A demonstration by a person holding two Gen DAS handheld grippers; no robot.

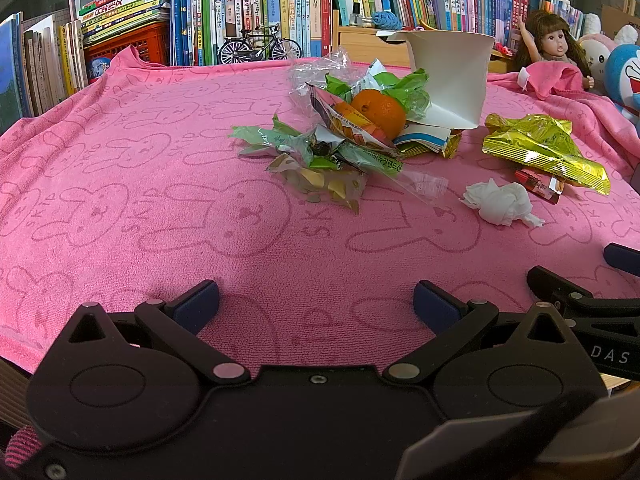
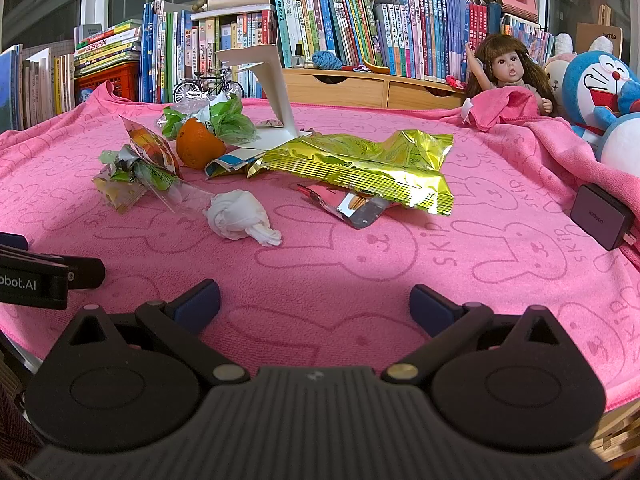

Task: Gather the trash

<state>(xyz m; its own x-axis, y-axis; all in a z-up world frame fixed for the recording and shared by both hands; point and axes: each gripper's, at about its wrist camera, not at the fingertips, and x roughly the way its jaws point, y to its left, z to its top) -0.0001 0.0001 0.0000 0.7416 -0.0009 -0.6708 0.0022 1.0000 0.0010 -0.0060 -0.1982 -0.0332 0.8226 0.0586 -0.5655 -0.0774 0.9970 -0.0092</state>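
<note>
Left hand-held gripper at bottom centre of left view, jaws wide, empty, over pink towel on counter. Right hand-held gripper likewise spread wide, empty. Trash in frame centre: crumpled tissue nearest, gold foil bag right of it, wrapper pile around orange, white paper box behind. Doll upper right.

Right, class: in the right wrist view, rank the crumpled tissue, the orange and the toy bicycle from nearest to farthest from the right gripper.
1. Crumpled tissue, just ahead, slightly left.
2. Orange, farther back left, among wrappers.
3. Toy bicycle, at the towel's far edge.
</note>
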